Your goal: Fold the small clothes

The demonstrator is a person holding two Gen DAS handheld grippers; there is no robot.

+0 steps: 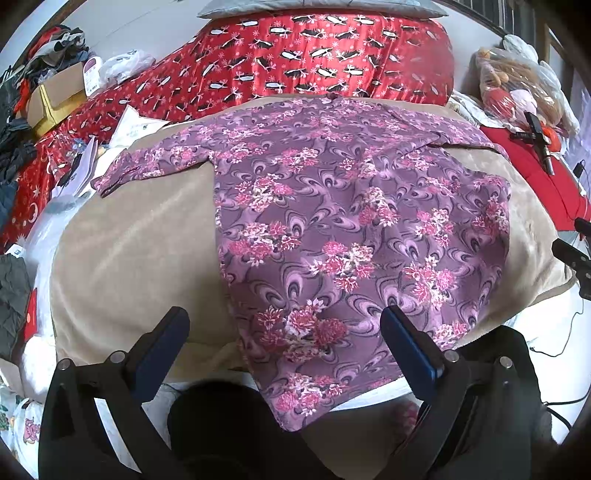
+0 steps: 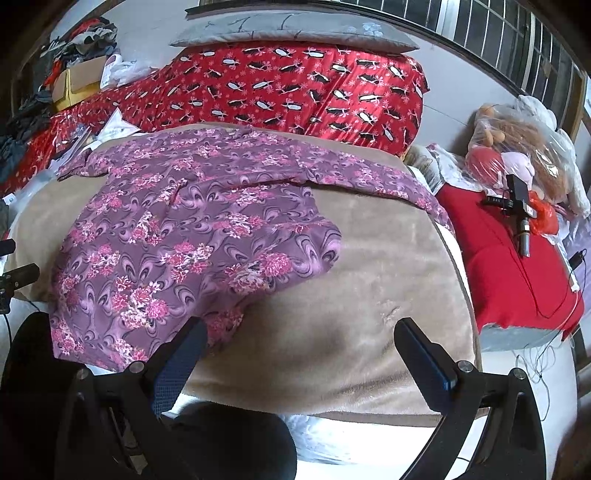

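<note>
1. A purple shirt (image 1: pixel 354 229) printed with pink flowers lies spread flat on a beige plush blanket (image 1: pixel 140 258), which serves as the landmark here. The shirt covers the middle of the blanket, both sleeves stretched out sideways near the blanket's far edge, and the hem hangs over its near edge.
2. The left gripper (image 1: pixel 284 332) hovers above the near edge of the blanket, over the shirt's hem. Its jaws stand wide apart and hold nothing.
3. The right gripper (image 2: pixel 299 347) hovers over bare blanket beside the shirt's right side. Its jaws are also spread wide and empty; its left finger sits just beside the shirt's lower edge, and contact cannot be told.
4. In the right wrist view, the shirt's right side edge is rumpled and folded slightly inward.
5. Behind the far edge of the blanket lies a red quilt (image 1: pixel 325 55) with a black and white pattern, a grey pillow (image 2: pixel 291 31) on top.
6. Right of the blanket sits a red cushion (image 2: pixel 509 266) with a black device (image 2: pixel 517 206) on it, beside a plastic bag of soft toys (image 2: pixel 524 147).
7. Left of the blanket are papers (image 1: pixel 129 129) and a cardboard box (image 1: pixel 59 96).
</note>
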